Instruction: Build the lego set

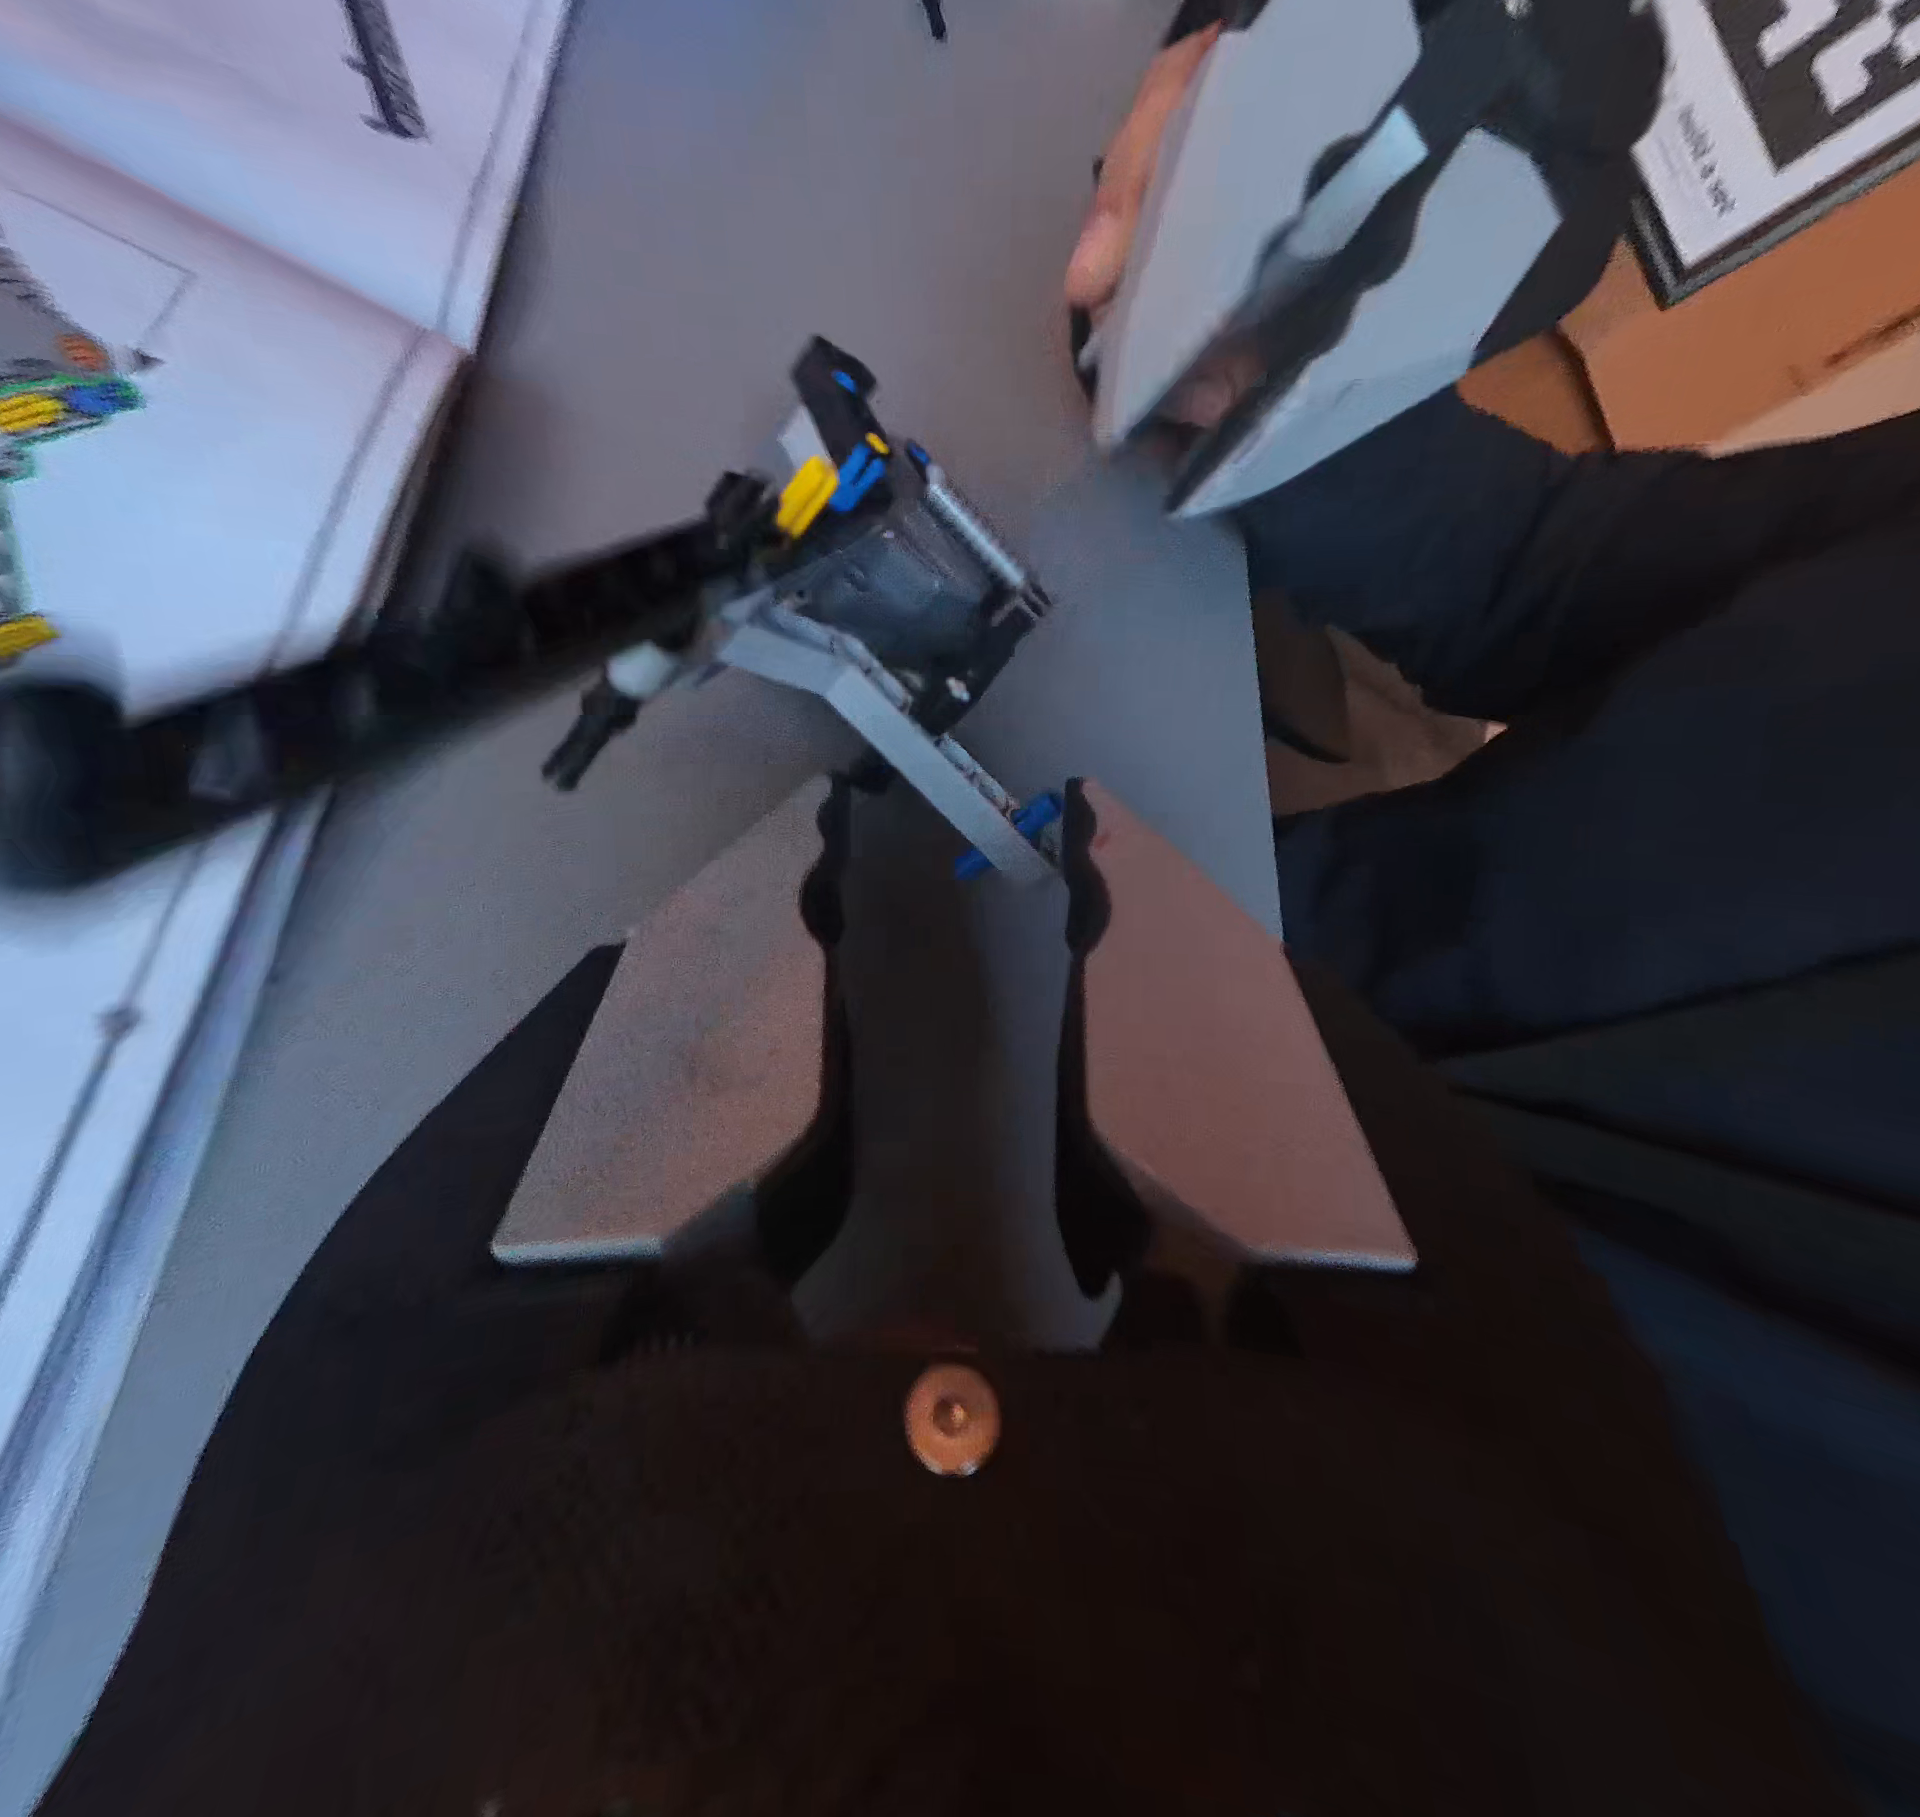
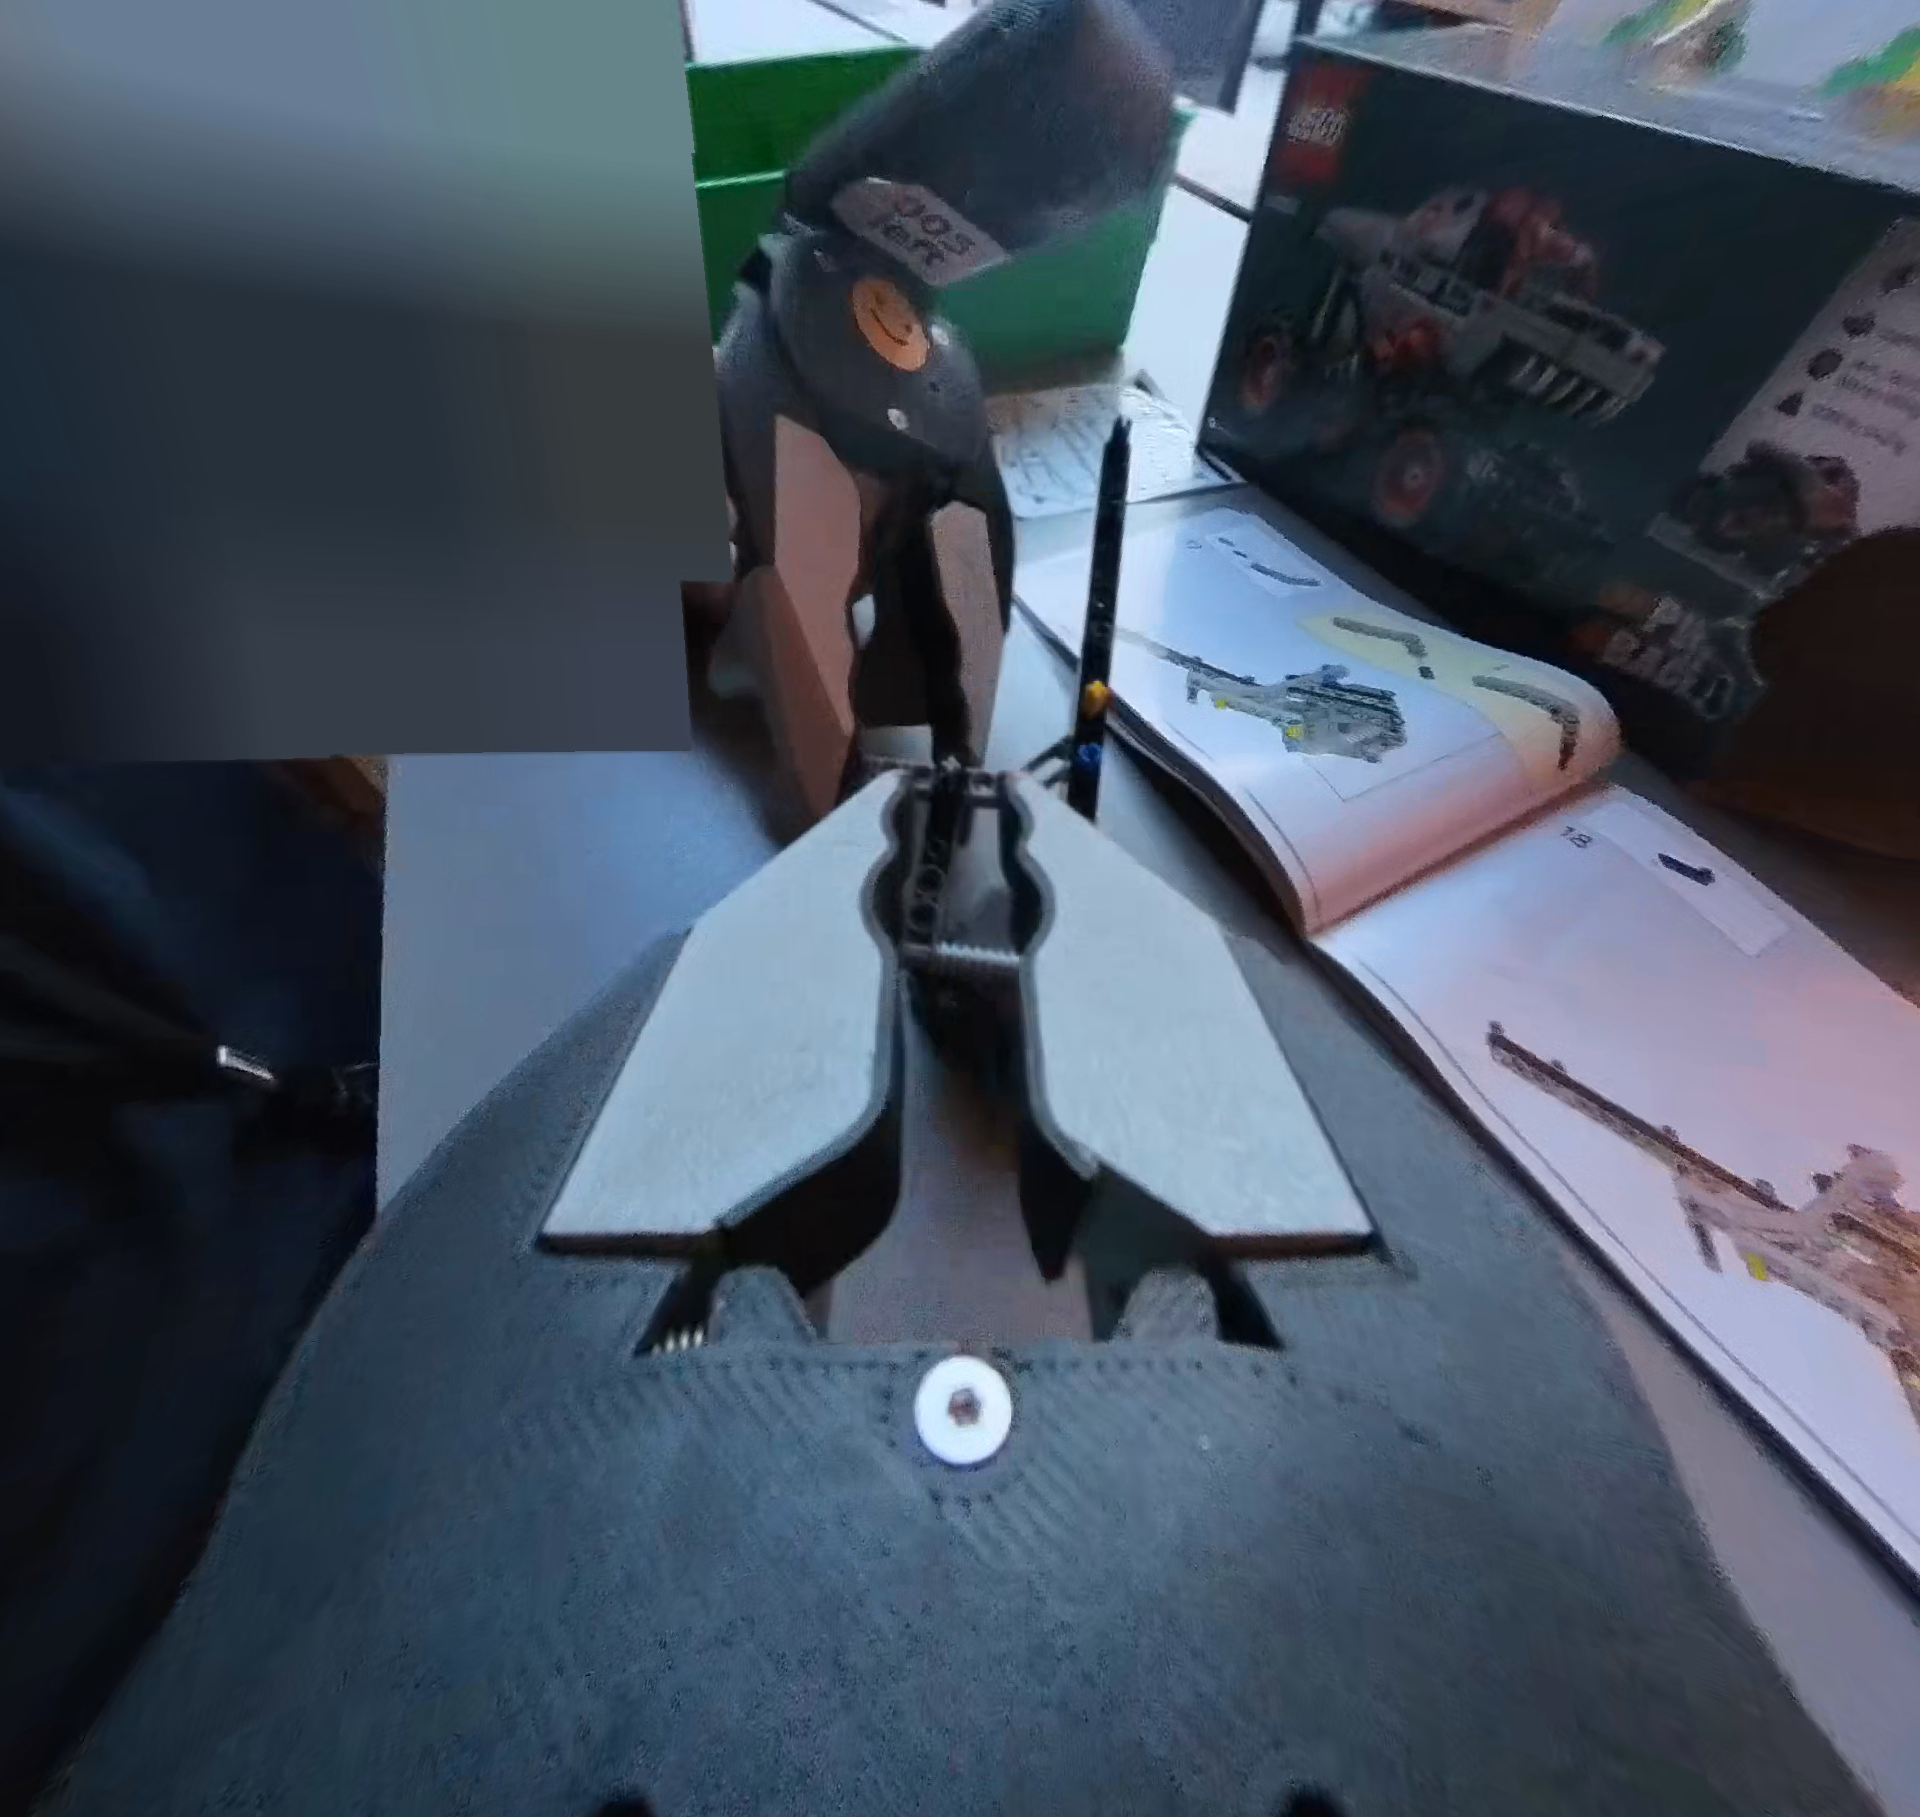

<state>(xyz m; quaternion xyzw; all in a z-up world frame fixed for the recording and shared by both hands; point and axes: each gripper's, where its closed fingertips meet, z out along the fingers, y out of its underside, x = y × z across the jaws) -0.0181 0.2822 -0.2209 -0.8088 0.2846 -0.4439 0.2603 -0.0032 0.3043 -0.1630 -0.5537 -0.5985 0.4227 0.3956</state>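
Observation:
The lego assembly (image 1: 894, 572) has a black core, grey beams, and yellow and blue pins. Its long black beam (image 1: 623, 583) rises toward the left camera and stands upright in the right wrist view (image 2: 1101, 572). My left gripper (image 1: 958, 801) points down and is shut on the end of the grey beam with the blue pin; it also shows in the right wrist view (image 2: 914, 739). My right gripper (image 2: 954, 785) has a narrow gap between its fingers, and the assembly (image 2: 930, 884) shows in that gap. In the left wrist view the right gripper (image 1: 1148, 468) ends just short of the assembly, so its grip is unclear.
An open instruction booklet (image 2: 1351, 728) lies to the right, also seen in the left wrist view (image 1: 208, 520). The lego box (image 2: 1507, 365) stands behind it and a green bin (image 2: 1039, 292) farther back. A small black piece (image 1: 932, 1) lies on the grey table (image 1: 727, 209). A person's dark sleeve (image 1: 1558, 572) is at the table edge.

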